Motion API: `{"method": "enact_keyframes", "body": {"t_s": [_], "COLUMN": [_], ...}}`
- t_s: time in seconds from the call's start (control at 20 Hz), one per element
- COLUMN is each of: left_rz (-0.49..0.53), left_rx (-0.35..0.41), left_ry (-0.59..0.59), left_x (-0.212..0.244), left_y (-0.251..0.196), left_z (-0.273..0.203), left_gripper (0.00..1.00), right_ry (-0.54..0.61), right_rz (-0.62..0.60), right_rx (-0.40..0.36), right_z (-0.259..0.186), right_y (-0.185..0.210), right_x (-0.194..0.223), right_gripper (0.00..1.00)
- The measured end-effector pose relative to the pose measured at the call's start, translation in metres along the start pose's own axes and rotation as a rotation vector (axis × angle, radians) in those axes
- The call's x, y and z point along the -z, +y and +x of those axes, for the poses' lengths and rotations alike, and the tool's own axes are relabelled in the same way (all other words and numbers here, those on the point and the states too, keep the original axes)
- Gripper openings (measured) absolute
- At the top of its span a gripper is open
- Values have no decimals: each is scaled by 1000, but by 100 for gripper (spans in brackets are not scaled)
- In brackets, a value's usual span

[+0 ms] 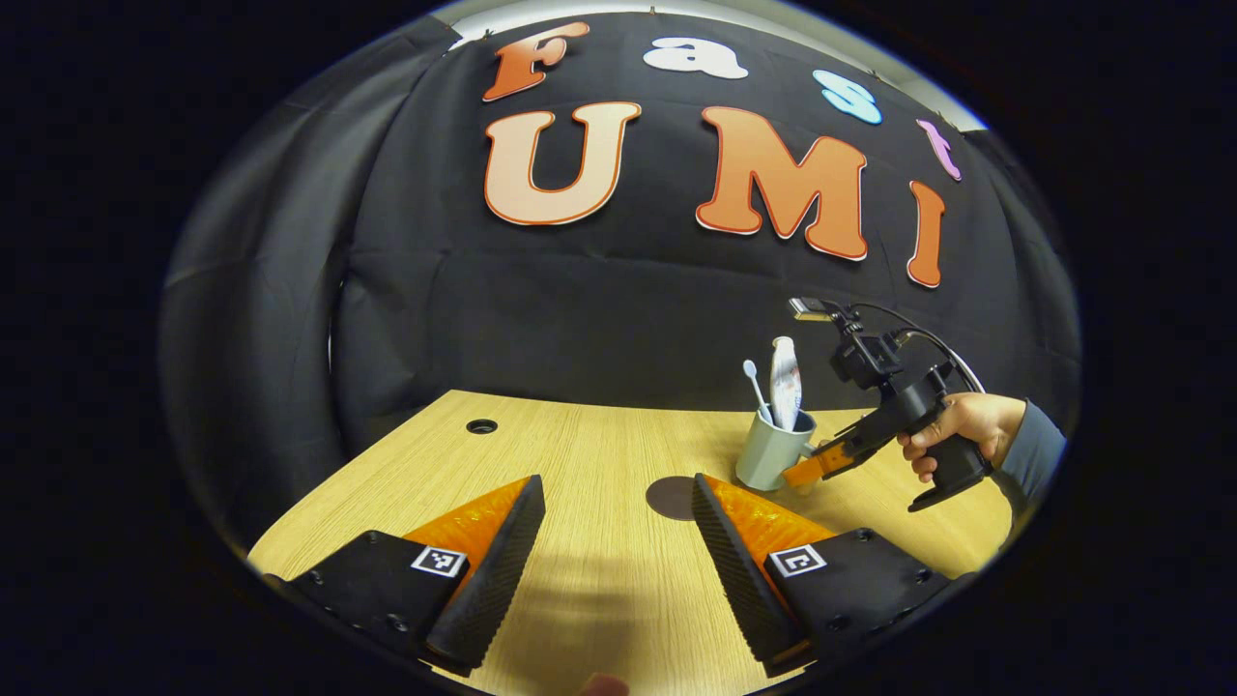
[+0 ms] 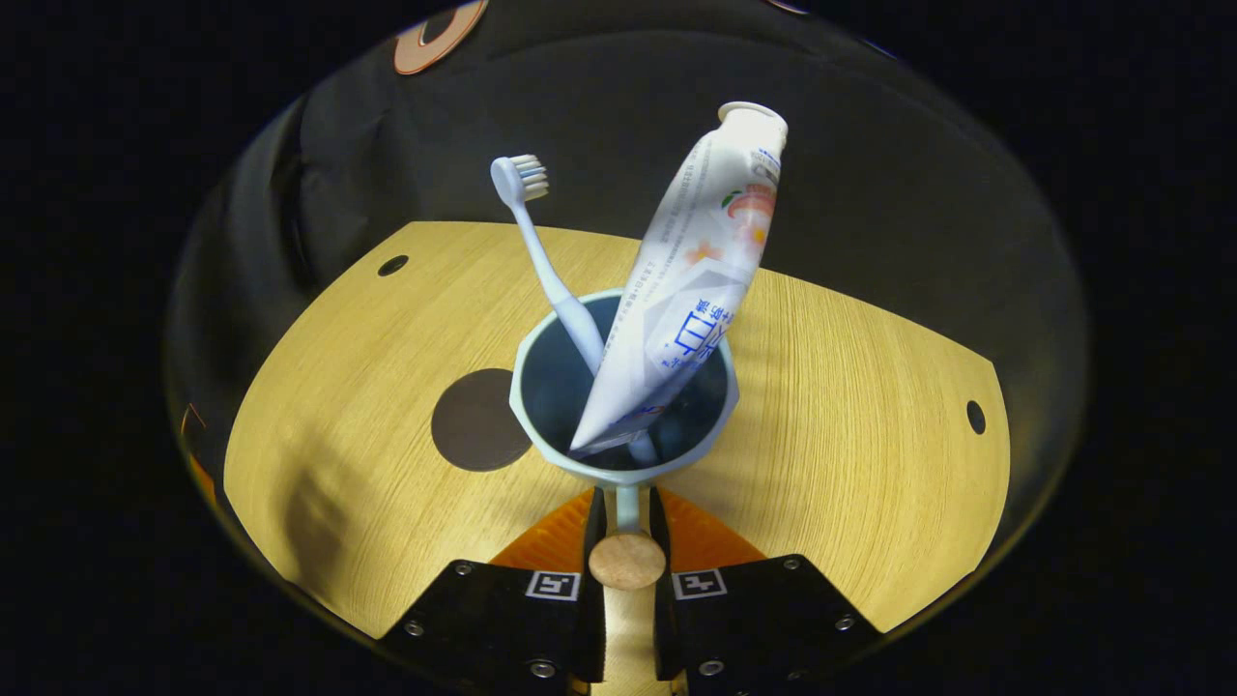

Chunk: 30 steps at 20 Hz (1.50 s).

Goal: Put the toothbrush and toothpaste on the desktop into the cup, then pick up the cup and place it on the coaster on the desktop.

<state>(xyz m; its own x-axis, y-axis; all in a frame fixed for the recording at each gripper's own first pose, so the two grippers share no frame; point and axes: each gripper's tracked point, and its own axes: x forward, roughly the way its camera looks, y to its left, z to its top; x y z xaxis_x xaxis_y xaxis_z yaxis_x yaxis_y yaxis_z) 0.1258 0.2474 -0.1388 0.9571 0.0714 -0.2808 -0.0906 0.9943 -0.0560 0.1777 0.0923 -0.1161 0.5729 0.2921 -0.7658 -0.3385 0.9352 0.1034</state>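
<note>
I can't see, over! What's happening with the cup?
Right gripper shut on cup handle. Left gripper open, idle. Toothbrush, toothpaste inside. Coaster beside, bare.

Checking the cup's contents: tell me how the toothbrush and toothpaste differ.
The toothbrush is thin and leans left; the toothpaste is broad, flat and leans right. The toothbrush has bristles on top, the toothpaste a cap, reaching higher. Both stand in the cup, crossing inside.

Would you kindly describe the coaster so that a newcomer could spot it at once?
On the light wooden desktop, find the pale cup holding the toothbrush and toothpaste. Right beside it lies the coaster: a flat, dark round disc, the only dark patch away from the desktop's edges.
</note>
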Motion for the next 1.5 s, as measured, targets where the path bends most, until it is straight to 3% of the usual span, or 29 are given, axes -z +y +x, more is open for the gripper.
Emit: {"method": "enact_keyframes", "body": {"t_s": [0.5,0.55,0.6,1.2,1.4,1.45,1.5], "left_rz": [-1,-3,-5,-51,-55,-56,-57], "left_rx": [-27,-33,-37,-34,-34,-36,-34], "left_ry": [24,26,27,56,59,59,57], "left_x": [9,11,14,29,31,31,30], "left_y": [8,11,16,25,26,27,26], "left_z": [-3,-4,-7,-5,-6,-6,-7], "left_gripper": [98,98,98,98,98,98,98], "right_ry": [-5,-6,-4,73,43,34,28], "right_rz": [-79,-86,-90,-91,-89,-93,-96], "right_rx": [-64,-69,-75,-96,-106,-110,-111], "right_z": [1,2,1,-1,-10,-13,-16], "right_y": [-4,-5,-4,-5,-6,-4,-3], "right_x": [-4,-4,-4,0,-5,-5,-4], "right_gripper": [20,25,20,20,27,40,44]}}
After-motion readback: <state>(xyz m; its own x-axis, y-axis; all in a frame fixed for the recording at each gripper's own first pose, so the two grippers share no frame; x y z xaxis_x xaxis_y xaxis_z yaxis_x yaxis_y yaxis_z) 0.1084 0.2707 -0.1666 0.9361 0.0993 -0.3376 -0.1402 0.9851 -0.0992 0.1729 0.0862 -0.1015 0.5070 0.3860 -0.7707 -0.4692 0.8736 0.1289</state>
